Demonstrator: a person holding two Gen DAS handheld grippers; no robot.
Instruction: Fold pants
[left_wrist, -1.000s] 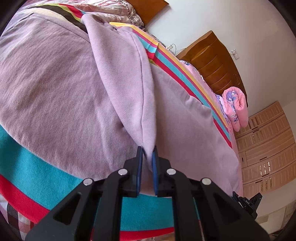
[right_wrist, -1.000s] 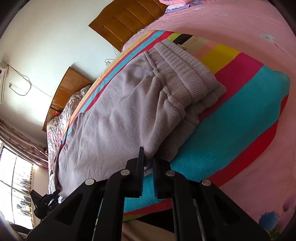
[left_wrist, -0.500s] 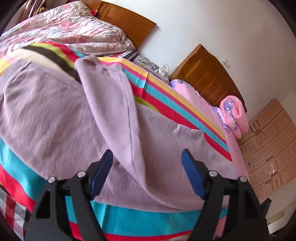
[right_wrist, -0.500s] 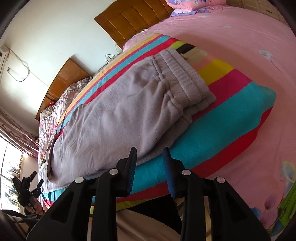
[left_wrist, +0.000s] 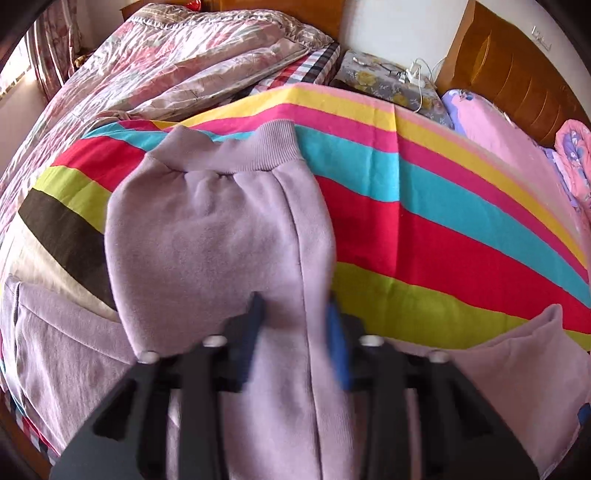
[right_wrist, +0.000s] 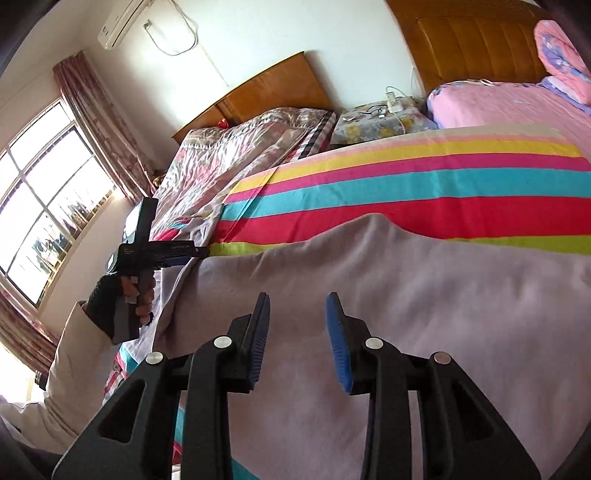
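One pair of lilac pants (left_wrist: 221, 229) lies on one striped blanket (left_wrist: 443, 221), waistband at 12 o'clock. Both grippers, left gripper (left_wrist: 295, 332) and right gripper (right_wrist: 297, 332), hover with jaws spread, gripping nothing

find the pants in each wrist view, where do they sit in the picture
Left wrist: the lilac pants fill the centre and lower part, ribbed waistband at the top, between the open left hand-held gripper fingers.
Right wrist: the pants spread across the lower half, under the open right hand-held gripper.
Shared landmark: the striped blanket, also beyond the pants in the right view.
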